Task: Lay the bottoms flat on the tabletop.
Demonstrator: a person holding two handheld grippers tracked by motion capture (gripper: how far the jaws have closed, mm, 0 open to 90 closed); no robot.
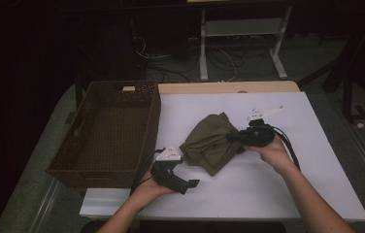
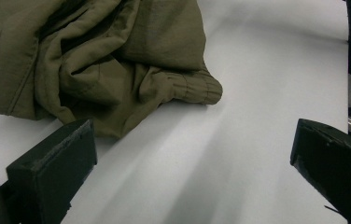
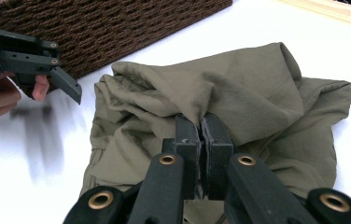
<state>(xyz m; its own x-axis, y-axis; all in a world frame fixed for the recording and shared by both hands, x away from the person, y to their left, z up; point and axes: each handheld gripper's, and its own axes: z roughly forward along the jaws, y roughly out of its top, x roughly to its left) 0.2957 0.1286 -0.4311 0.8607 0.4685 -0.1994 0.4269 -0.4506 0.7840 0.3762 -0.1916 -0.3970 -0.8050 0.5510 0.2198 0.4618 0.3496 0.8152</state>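
Note:
An olive-green garment [image 1: 210, 141] lies crumpled in the middle of the white table [image 1: 277, 194]. My right gripper [image 1: 235, 138] is at its right edge, and in the right gripper view its jaws are shut [image 3: 203, 133] on a fold of the green cloth [image 3: 239, 98]. My left gripper [image 1: 190, 185] is held near the front edge, left of and nearer than the garment, with its jaws wide apart [image 2: 187, 158] and nothing between them. The garment's ribbed hem [image 2: 197, 88] lies just ahead of the open jaws.
A brown wicker basket [image 1: 103, 160] stands at the left side of the table, close to the left hand; its wall [image 3: 117, 28] lies behind the garment. A white desk frame [image 1: 239, 43] and cables stand on the floor beyond the table.

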